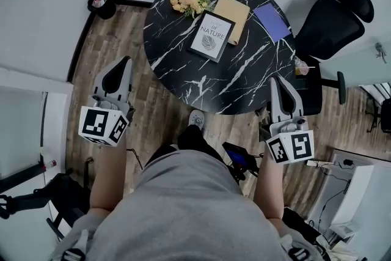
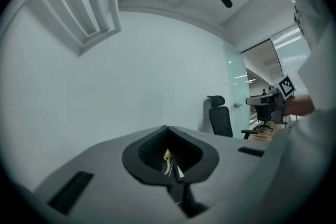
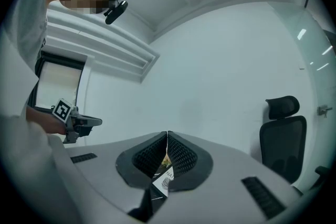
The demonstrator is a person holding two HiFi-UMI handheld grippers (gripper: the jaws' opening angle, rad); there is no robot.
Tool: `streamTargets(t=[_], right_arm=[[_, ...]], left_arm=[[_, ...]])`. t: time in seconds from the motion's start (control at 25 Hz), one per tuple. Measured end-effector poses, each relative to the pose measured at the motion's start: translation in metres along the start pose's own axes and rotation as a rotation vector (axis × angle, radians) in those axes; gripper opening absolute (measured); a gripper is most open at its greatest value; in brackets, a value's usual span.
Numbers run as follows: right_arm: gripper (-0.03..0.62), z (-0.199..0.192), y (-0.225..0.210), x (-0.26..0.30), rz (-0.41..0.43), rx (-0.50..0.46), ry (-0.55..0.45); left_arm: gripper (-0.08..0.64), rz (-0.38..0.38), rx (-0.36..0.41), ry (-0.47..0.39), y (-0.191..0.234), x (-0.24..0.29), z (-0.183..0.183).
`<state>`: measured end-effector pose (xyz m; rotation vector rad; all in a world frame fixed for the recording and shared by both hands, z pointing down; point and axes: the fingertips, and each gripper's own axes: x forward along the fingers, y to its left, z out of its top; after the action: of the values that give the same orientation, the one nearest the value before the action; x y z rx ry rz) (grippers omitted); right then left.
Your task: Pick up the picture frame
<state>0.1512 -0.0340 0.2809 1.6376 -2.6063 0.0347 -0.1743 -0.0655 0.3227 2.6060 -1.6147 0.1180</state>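
The picture frame [image 1: 211, 36] lies flat toward the bench's [image 1: 244, 82] 12 o'clock, with flowers [image 1: 189, 0] just beside it at 11. The left gripper [image 1: 125, 61] and right gripper [image 1: 276, 79] hang clenched and empty, short of the bench. If they arrive unopened, they would likely shove the frame.

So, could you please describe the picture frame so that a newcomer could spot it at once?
Look at the round black marble table; the frame lies flat towards its far side, between the yellow flowers and a tan folder. It is the only black-bordered item there, and it holds a white print with the word NATURE.
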Motion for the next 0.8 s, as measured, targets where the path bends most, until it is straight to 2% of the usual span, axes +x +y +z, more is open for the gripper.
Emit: streamTargets(t=[0.4,0.8], right_arm=[[0.026,0.001,-0.047,0.048,0.042,0.001,-0.003],[0.026,-0.009,-0.083,0.093,0.112,0.007,0.014]], left_arm=[[0.006,0.022,-0.014,-0.005,-0.004,0.06,0.004],[0.006,0.082,-0.02,-0.01,0.003,0.101,0.006]])
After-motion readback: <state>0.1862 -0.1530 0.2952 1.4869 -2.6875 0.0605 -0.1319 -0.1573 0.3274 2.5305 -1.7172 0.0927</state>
